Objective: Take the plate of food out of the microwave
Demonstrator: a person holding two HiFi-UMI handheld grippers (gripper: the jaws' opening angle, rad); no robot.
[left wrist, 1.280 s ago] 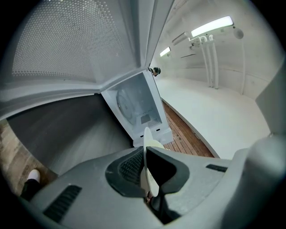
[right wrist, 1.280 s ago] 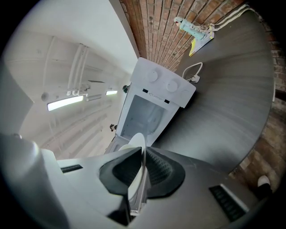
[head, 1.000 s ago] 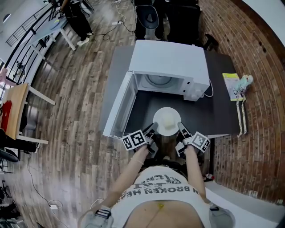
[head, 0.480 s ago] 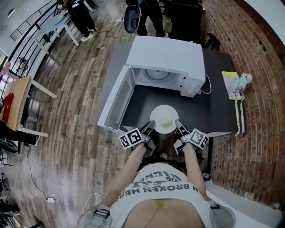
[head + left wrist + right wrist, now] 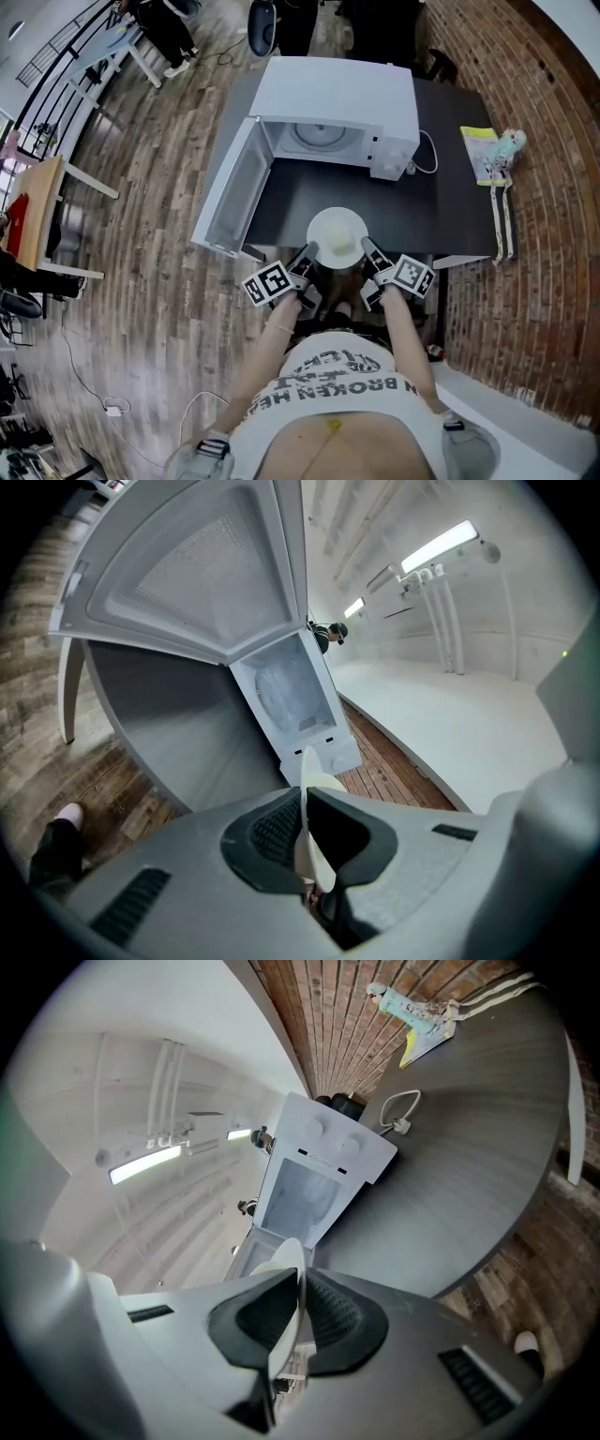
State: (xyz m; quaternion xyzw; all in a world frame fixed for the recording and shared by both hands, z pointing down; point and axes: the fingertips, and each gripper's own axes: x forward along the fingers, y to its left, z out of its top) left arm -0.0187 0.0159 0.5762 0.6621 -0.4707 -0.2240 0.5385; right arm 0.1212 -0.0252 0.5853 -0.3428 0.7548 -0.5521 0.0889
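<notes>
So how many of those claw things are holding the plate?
2. The left gripper clamps the plate on its left rim, the right gripper on its right rim, in front of the open microwave.

L gripper (image 5: pixel 310 254), R gripper (image 5: pixel 367 249), both pinching plate (image 5: pixel 336 233) rim

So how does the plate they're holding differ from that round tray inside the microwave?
The plate is outside, over the dark table, pinched at its rim by the left gripper and the right gripper. The turntable sits inside the open microwave, touched by nothing. The plate carries pale food, while the turntable looks bare. Both are round and pale.
</notes>
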